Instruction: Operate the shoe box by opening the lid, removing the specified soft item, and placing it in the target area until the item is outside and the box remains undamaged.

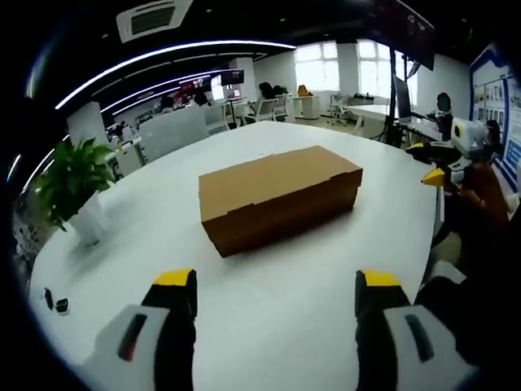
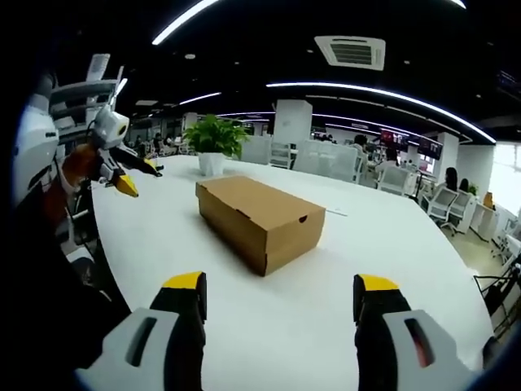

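1. Left gripper view: left gripper [image 1: 277, 301] spread wide, holding nothing, above the white table [image 1: 326, 269].
2. Closed cardboard shoe box [image 1: 281, 198] lying mid-table, well apart from the edges.
3. Potted plant [image 1: 77, 187] near one table edge.
4. Right gripper view: right gripper [image 2: 278, 303] likewise spread wide, empty, short of the box.

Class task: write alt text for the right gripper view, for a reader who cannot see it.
A closed brown cardboard shoe box sits on a white table, apart from the open right gripper whose yellow-tipped jaws rise from the bottom. A potted plant stands on the table behind the box, and the left gripper comes in at the left.
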A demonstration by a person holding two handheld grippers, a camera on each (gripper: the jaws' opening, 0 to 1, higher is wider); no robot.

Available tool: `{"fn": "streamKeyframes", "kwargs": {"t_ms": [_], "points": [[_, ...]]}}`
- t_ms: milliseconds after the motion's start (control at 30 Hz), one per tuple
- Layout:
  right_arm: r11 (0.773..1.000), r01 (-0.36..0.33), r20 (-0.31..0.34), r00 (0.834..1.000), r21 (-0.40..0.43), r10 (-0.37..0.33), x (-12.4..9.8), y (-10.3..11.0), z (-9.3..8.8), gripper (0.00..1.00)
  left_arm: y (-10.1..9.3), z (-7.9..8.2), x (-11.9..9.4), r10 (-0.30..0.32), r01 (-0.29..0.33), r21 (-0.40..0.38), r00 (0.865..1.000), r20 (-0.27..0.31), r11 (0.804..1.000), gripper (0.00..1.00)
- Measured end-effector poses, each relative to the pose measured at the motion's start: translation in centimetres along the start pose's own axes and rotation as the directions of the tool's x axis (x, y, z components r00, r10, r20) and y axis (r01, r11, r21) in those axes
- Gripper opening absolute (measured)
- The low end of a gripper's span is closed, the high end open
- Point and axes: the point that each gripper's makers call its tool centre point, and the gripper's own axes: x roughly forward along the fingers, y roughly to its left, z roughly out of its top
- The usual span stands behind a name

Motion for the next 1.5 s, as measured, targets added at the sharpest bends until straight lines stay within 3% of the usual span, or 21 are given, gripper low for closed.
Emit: {"fn": "streamKeyframes", "kwargs": {"t_ms": [167, 333, 433, 533, 633, 700, 800, 900, 967, 1033, 1100, 1167, 1300, 1500], "points": [[1.0, -0.003, -0.023, 1.0, 0.027, 0.003, 0.8, -0.2, -0.3, 0.76, 0.1, 0.0, 0.8, -0.008, 0.008, 0.014, 1.0, -0.005, 1.0, 0.95], [1.0, -0.005, -0.025, 1.0, 0.021, 0.006, 1.5, -0.1, 0.2, 0.76, -1.2, 1.2, 1.4, -0.089, 0.09, -0.005, 0.991, 0.095, 0.996, 0.99], [1.0, -0.01, -0.033, 0.999, 0.016, 0.01, 1.7, 0.1, 0.4, 0.75, -1.4, 1.4, 1.5, -0.113, 0.115, -0.012, 0.987, 0.117, 0.993, 0.99], [1.0, 0.002, -0.027, 1.0, 0.011, -0.002, 1.8, 0.0, 0.9, 0.75, -1.1, 2.1, 1.6, -0.126, 0.132, -0.019, 0.975, 0.181, 0.991, 0.94], [1.0, 0.009, -0.03, 1.0, 0.018, -0.008, 2.2, -0.2, 1.0, 0.75, -0.8, 3.9, 1.3, -0.133, 0.17, -0.097, 0.942, 0.309, 0.981, 0.94], [1.0, 0.012, -0.039, 0.999, 0.014, -0.011, 2.3, -0.3, 0.9, 0.75, -1.2, 3.8, 1.0, -0.17, 0.21, -0.105, 0.937, 0.305, 0.972, 0.94], [1.0, 0.014, -0.035, 0.999, 0.017, -0.013, 2.4, -0.3, 1.0, 0.75, -0.4, 4.1, 1.2, -0.13, 0.164, -0.08, 0.937, 0.324, 0.983, 0.93], [0.999, 0.005, -0.045, 0.999, 0.033, -0.003, 2.6, -0.2, 0.9, 0.75, 0.2, 3.4, 1.9, -0.116, 0.155, -0.118, 0.951, 0.287, 0.981, 0.95], [0.999, -0.001, -0.052, 0.999, 0.039, 0.003, 2.7, -0.2, 0.8, 0.75, 0.4, 2.7, 2.4, -0.107, 0.143, -0.122, 0.96, 0.26, 0.982, 0.91], [0.999, -0.001, -0.053, 0.999, 0.04, 0.003, 2.9, -0.4, 0.6, 0.75, 1.4, 1.4, 2.9, -0.075, 0.09, -0.075, 0.98, 0.183, 0.993, 0.78], [0.998, -0.001, -0.066, 0.998, 0.063, 0.005, 3.2, -0.6, 0.3, 0.75, 2.1, 0.7, 3.5, -0.044, 0.054, -0.071, 0.989, 0.142, 0.996, 0.79], [0.997, -0.002, -0.071, 0.997, 0.072, 0.007, 3.5, -0.7, 0.3, 0.75, 2.3, 0.9, 3.8, -0.044, 0.057, -0.082, 0.988, 0.148, 0.995, 0.88], [0.997, -0.003, -0.099, 0.995, 0.074, 0.01, 4.2, -0.7, -0.1, 0.74, 2.4, 1.8, 4.0, -0.091, 0.112, -0.129, 0.983, 0.159, 0.985, 0.84], [0.996, -0.047, -0.045, 0.998, 0.08, 0.05, 5.4, -0.1, 0.8, 0.73, 2.5, 2.5, 4.1, -0.071, 0.084, -0.083, 0.986, 0.148, 0.993, 0.86]]}}
